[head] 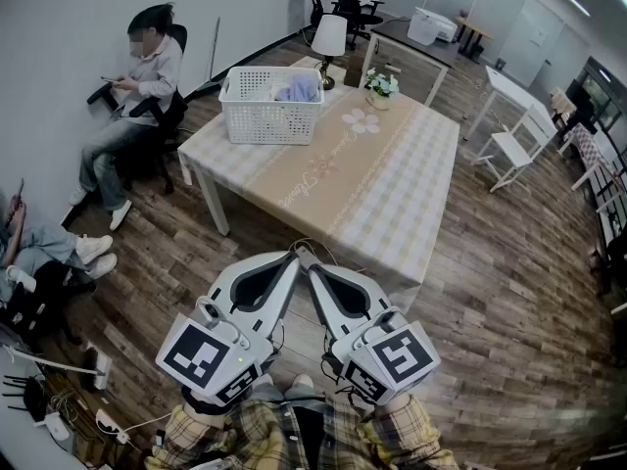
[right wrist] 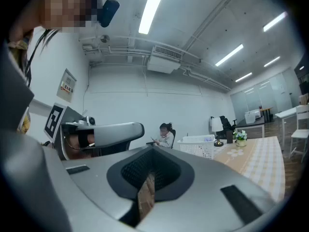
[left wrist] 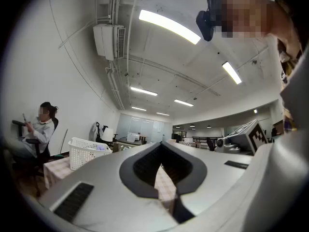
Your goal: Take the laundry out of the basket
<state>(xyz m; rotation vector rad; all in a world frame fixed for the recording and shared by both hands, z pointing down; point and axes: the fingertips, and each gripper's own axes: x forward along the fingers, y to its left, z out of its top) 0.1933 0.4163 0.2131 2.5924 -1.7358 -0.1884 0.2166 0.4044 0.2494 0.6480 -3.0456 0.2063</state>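
A white slatted laundry basket [head: 270, 105] stands on the far left corner of the checked table [head: 392, 204], with pale lilac laundry [head: 298, 90] inside. My left gripper [head: 292, 257] and right gripper [head: 313, 268] are held side by side in front of the table's near edge, far from the basket, their tips almost touching. Both are shut with nothing between the jaws. In the left gripper view the basket [left wrist: 88, 152] lies far off to the left of the left gripper [left wrist: 161, 146]. In the right gripper view the basket [right wrist: 198, 145] lies to the right of the right gripper [right wrist: 153, 150].
A table lamp [head: 329, 37] and a small flower pot [head: 380, 86] stand behind the basket. A person [head: 137, 91] sits on a chair by the left wall. White chairs [head: 509, 150] stand right of the table. Cables and a power strip [head: 98, 365] lie on the floor at left.
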